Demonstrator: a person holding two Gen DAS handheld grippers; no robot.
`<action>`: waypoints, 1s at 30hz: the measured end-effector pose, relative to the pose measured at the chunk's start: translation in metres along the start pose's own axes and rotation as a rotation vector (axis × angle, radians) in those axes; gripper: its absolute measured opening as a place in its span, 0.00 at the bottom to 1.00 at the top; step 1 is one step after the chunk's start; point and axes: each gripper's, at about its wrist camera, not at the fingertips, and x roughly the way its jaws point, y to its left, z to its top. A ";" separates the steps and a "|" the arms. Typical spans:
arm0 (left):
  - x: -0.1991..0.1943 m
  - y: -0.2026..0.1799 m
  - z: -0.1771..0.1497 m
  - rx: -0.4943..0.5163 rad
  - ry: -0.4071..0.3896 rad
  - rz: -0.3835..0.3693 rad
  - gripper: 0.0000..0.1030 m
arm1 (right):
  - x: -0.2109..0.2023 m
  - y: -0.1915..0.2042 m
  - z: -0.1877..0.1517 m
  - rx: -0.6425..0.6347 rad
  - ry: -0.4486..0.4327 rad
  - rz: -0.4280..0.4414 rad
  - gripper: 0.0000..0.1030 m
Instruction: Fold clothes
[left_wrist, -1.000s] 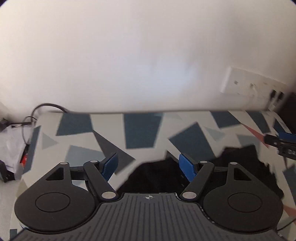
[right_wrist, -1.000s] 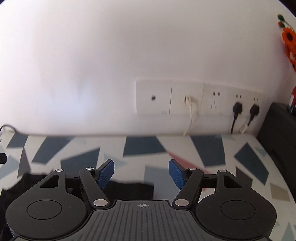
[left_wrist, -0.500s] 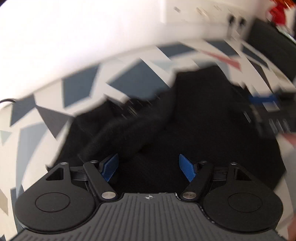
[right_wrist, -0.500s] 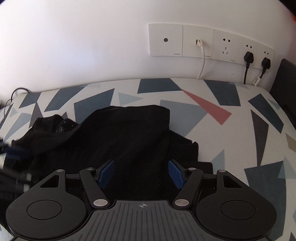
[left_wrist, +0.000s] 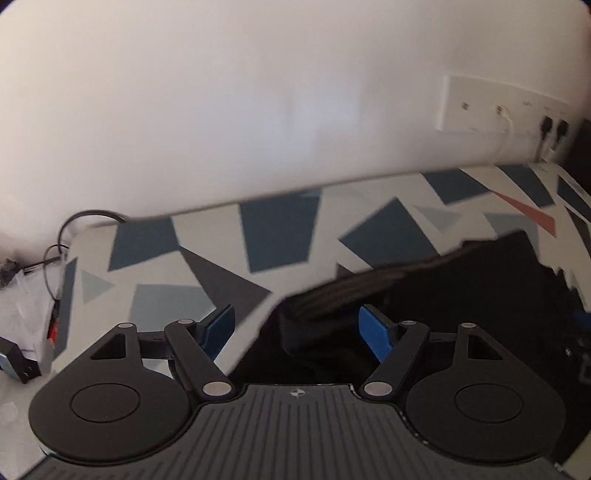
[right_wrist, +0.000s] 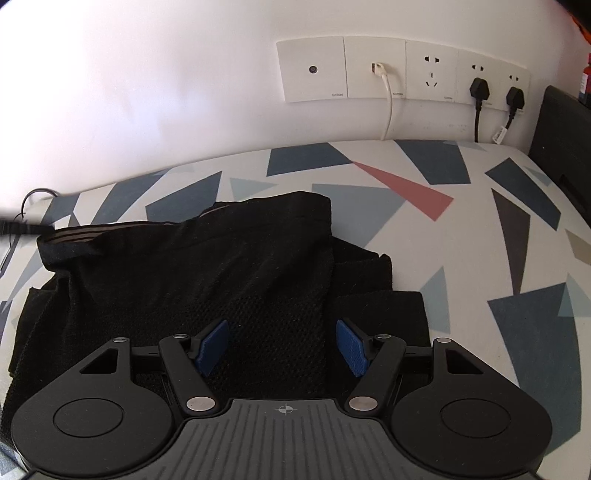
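I have both tools spread wide, gripping nothing: left tool (left_wrist: 297, 326) at the garment's (right_wrist: 192, 273) ribbed edge, right tool (right_wrist: 282, 345) over its middle, on the table (right_wrist: 480, 229).

1. A table (right_wrist: 480, 229) covered in a white cloth with blue, grey and red triangles fills the middle of the right wrist view
2. A white wall (right_wrist: 147, 92) takes up the top of the frame
3. A row of wall sockets (right_wrist: 402, 70) sits at upper right, with a white cable (right_wrist: 388, 107) and two black plugs (right_wrist: 479, 88) in it
4. In the left wrist view, dark cables (left_wrist: 70, 229) loop at the left edge above a small black box (left_wrist: 16, 360) at lower left
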 end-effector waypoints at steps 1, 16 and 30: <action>0.001 -0.006 -0.004 0.023 0.015 -0.040 0.77 | 0.000 0.000 0.000 0.004 0.003 0.000 0.60; 0.045 0.033 0.022 -0.200 0.066 0.189 0.90 | -0.007 -0.020 -0.005 0.209 -0.050 -0.096 0.86; 0.024 0.042 -0.059 -0.432 0.248 0.043 0.99 | 0.014 -0.030 0.001 0.143 -0.042 -0.116 0.99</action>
